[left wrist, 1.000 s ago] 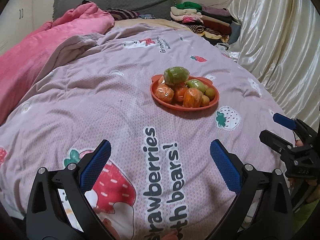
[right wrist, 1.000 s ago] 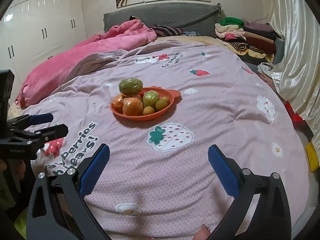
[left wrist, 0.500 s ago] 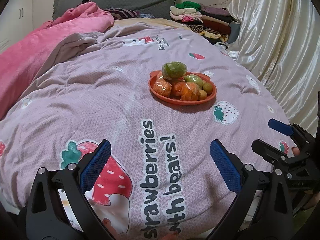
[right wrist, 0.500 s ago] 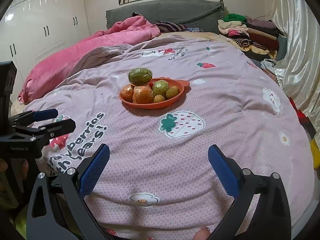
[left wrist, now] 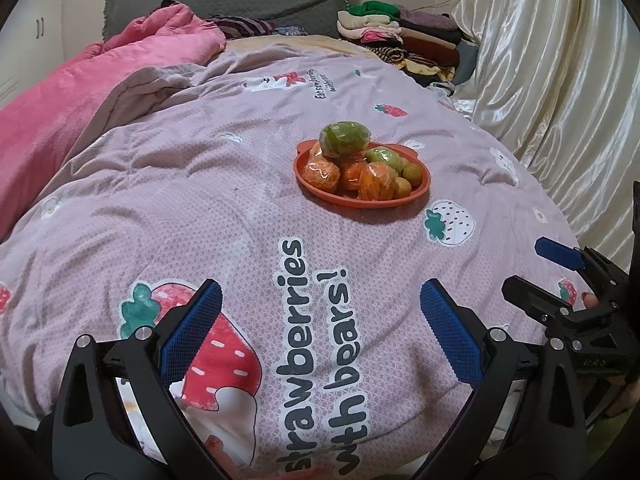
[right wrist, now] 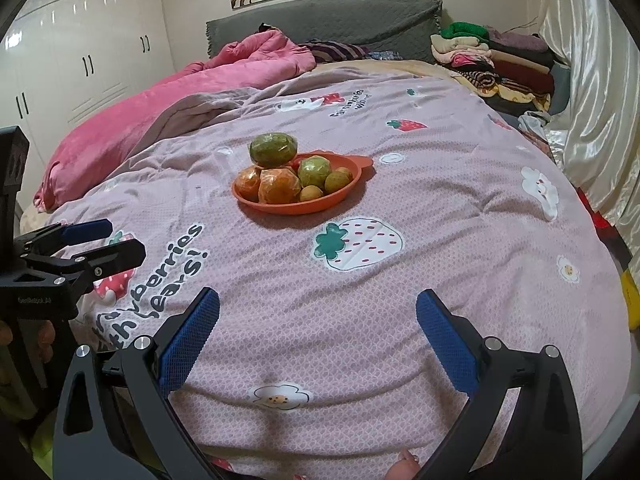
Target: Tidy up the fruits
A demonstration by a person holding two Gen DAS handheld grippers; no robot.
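Note:
An orange plate sits on the pink strawberry quilt in the middle of the bed. It holds wrapped oranges, green fruits and small yellow-green ones. A large wrapped green fruit rests on top of the pile at the plate's far left side. My left gripper is open and empty near the bed's front edge; it also shows in the right wrist view. My right gripper is open and empty, and it shows at right in the left wrist view.
A pink duvet lies bunched at the left of the bed. Folded clothes are stacked at the far right by the grey headboard. Shiny cream curtains hang along the right side. White wardrobes stand at left.
Both grippers have pulled back toward the bed's front edge, so the plate looks farther away. Both stay open and empty. The fruits have not moved.

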